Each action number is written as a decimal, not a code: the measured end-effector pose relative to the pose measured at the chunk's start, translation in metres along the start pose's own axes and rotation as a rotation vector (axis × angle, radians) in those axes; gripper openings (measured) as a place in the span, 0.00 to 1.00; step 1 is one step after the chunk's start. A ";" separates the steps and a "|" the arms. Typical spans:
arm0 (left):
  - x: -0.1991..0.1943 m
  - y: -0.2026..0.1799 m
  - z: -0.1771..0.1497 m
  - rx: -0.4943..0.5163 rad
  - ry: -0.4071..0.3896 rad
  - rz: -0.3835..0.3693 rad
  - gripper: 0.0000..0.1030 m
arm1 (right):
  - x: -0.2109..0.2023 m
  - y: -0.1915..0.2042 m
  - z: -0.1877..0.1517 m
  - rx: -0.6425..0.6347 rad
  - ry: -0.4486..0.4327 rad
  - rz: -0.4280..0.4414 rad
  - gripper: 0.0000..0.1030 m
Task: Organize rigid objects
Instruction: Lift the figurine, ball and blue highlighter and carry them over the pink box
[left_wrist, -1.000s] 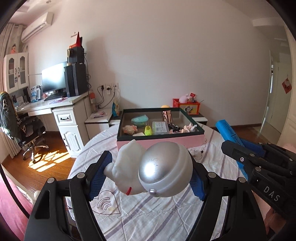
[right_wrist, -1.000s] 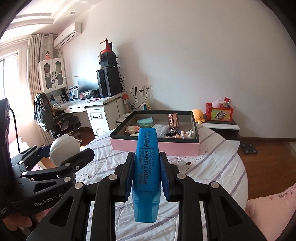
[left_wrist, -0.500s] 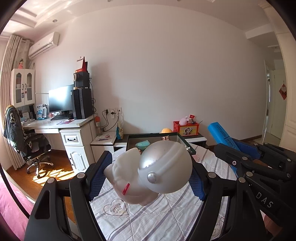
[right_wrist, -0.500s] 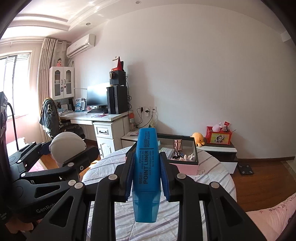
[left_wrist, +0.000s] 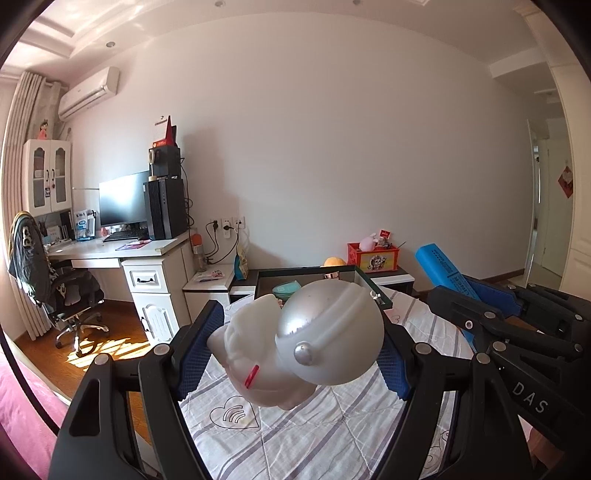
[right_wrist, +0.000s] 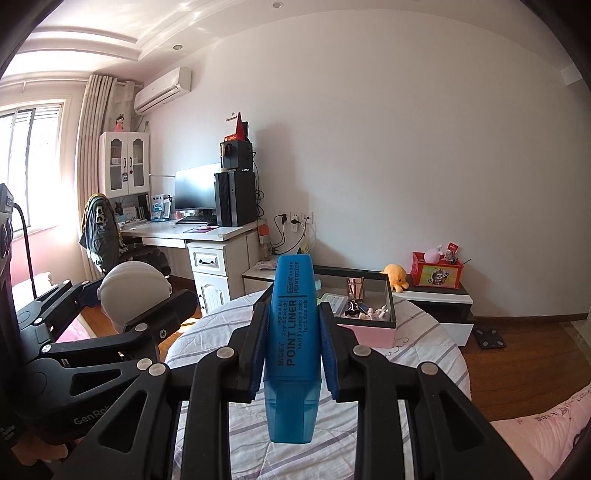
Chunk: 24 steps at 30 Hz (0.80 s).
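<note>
Room: computer desk (right_wrist: 207, 230) against the far wall, bearing a monitor (right_wrist: 194, 190) and a black tower (right_wrist: 234, 197); office chair (left_wrist: 55, 291) draped with a dark garment; wall air conditioner (right_wrist: 162, 90); red box (right_wrist: 437, 273) and orange plush (right_wrist: 395, 277) on a low cabinet (right_wrist: 436, 299).

Round desk (right_wrist: 424, 354), covered in a striped cloth, lies below and ahead of both claws; nothing stands between them and the tray.

Left claw (left_wrist: 295, 350): clamped on a white figurine (left_wrist: 295, 343) with a silver domed helmet (helmet toward the right pad, pale body toward the left), held in the air above the cloth.

Right claw (right_wrist: 293, 343): closed on a blue highlighter (right_wrist: 293, 332) marked POINT LINER, gripped at mid-body, cap end toward the camera, the other end pointing toward the tray.

Container: pink tray (right_wrist: 369, 328) with dark rim at the far edge of the round desk. Contents: teal bowl (left_wrist: 286, 290), copper cup (right_wrist: 355, 288), clear plastic case (right_wrist: 334, 301), small pale figures (right_wrist: 376, 314); other pieces too small to identify.
</note>
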<state>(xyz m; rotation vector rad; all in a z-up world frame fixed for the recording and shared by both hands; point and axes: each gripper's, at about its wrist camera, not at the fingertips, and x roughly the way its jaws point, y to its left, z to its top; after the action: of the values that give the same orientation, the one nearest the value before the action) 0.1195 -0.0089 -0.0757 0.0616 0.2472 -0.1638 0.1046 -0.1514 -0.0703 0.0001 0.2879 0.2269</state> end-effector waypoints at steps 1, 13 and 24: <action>0.000 0.000 0.000 0.000 0.001 0.003 0.76 | 0.001 0.000 0.000 0.001 0.002 -0.001 0.26; 0.063 -0.005 0.027 0.056 -0.009 0.056 0.76 | 0.054 -0.014 0.027 -0.025 0.001 -0.046 0.26; 0.239 0.002 0.062 0.080 0.134 0.016 0.76 | 0.197 -0.056 0.064 -0.088 0.099 -0.082 0.26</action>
<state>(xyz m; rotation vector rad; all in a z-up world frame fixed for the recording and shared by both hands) 0.3635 -0.0488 -0.0751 0.1540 0.3738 -0.1535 0.3186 -0.1608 -0.0664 -0.1096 0.3754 0.1583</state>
